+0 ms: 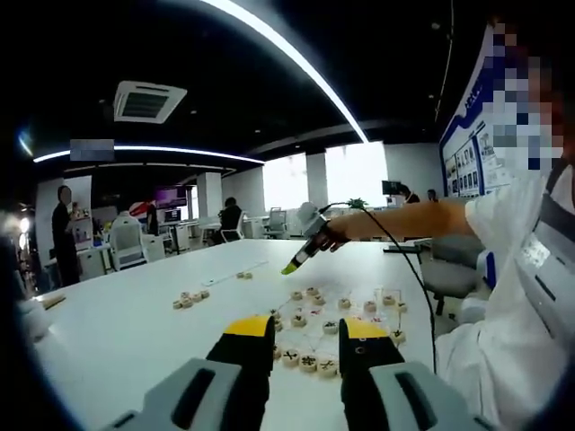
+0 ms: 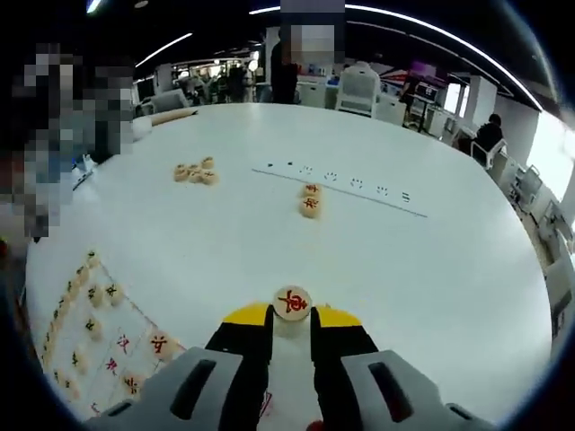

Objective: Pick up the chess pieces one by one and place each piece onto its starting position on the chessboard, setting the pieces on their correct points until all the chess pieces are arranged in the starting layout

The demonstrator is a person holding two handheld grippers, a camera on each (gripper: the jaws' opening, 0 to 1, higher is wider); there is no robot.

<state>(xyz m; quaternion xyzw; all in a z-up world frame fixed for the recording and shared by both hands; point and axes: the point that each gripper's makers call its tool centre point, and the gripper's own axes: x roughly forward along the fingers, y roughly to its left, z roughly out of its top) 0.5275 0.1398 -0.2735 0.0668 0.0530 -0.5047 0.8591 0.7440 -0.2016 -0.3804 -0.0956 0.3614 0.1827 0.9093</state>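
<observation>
The chessboard sheet (image 1: pixel 355 316) lies on the white table with several round wooden pieces (image 1: pixel 308 363) on its points. My left gripper (image 1: pixel 308 334) hovers open in front of it, nothing between its yellow-tipped jaws. A hand holds my right gripper (image 1: pixel 295 263) out over the far side of the board. In the right gripper view that gripper (image 2: pixel 292 314) is shut on a round piece with a red character (image 2: pixel 292 303), held above bare table. The board (image 2: pixel 126 359) shows at lower left there. Loose pieces lie in a cluster (image 2: pixel 196 171) and as a pair (image 2: pixel 310 199).
A thin marked strip (image 2: pixel 359 190) lies across the table beyond the pair. A small pile of loose pieces (image 1: pixel 190 298) sits left of the board. The person in white (image 1: pixel 512 296) stands at the table's right edge. Chairs and people stand in the background.
</observation>
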